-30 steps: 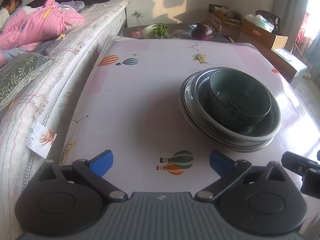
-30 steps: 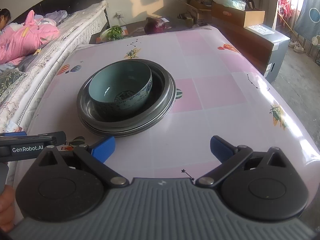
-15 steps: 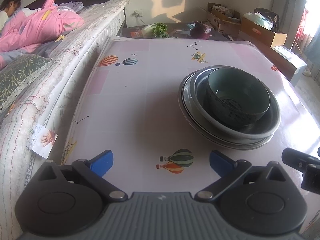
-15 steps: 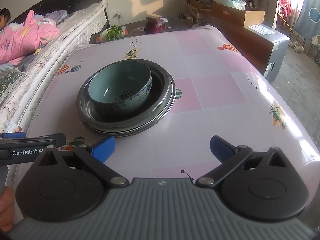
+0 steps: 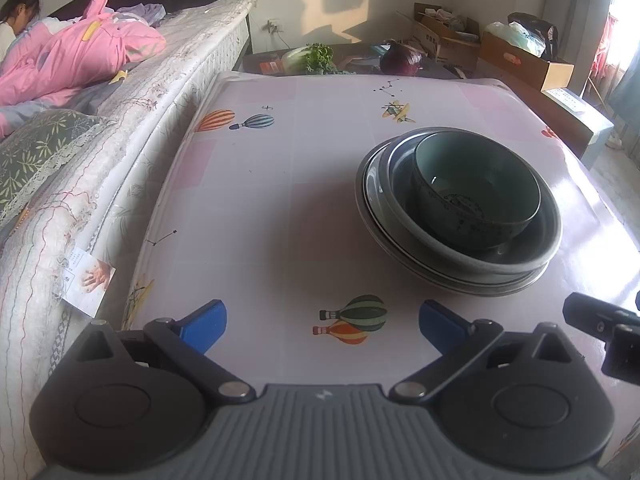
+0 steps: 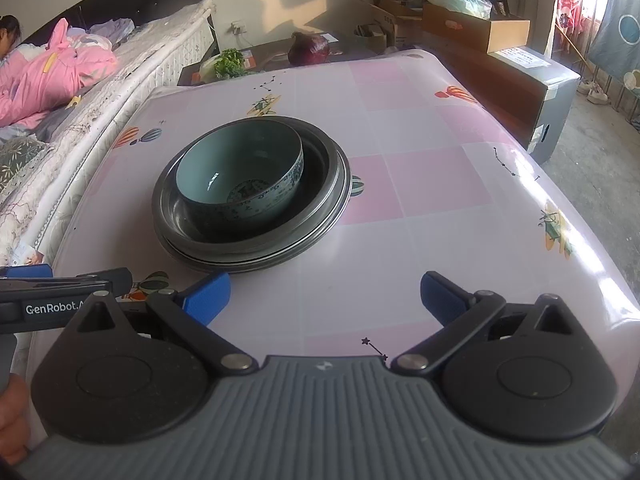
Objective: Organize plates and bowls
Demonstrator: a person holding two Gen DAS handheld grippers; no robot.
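Nearest, 2 tools are recorded: the left gripper [image 5: 322, 322] and the right gripper [image 6: 324, 294], each with blue fingers spread wide and nothing between them, both held low over the near edge of the table [image 6: 440, 184]. Beyond them, at mid-table and well apart from either tool, a patterned bowl [image 6: 240, 178] is seen nested in a stack of grey plates [image 6: 338, 196], so the stacking step is judged done or nearly so; farthest, a bed [image 5: 132, 92] and cardboard boxes [image 6: 476, 28] are noted. If the stack is to be shifted, a rim grip from each side would be called for
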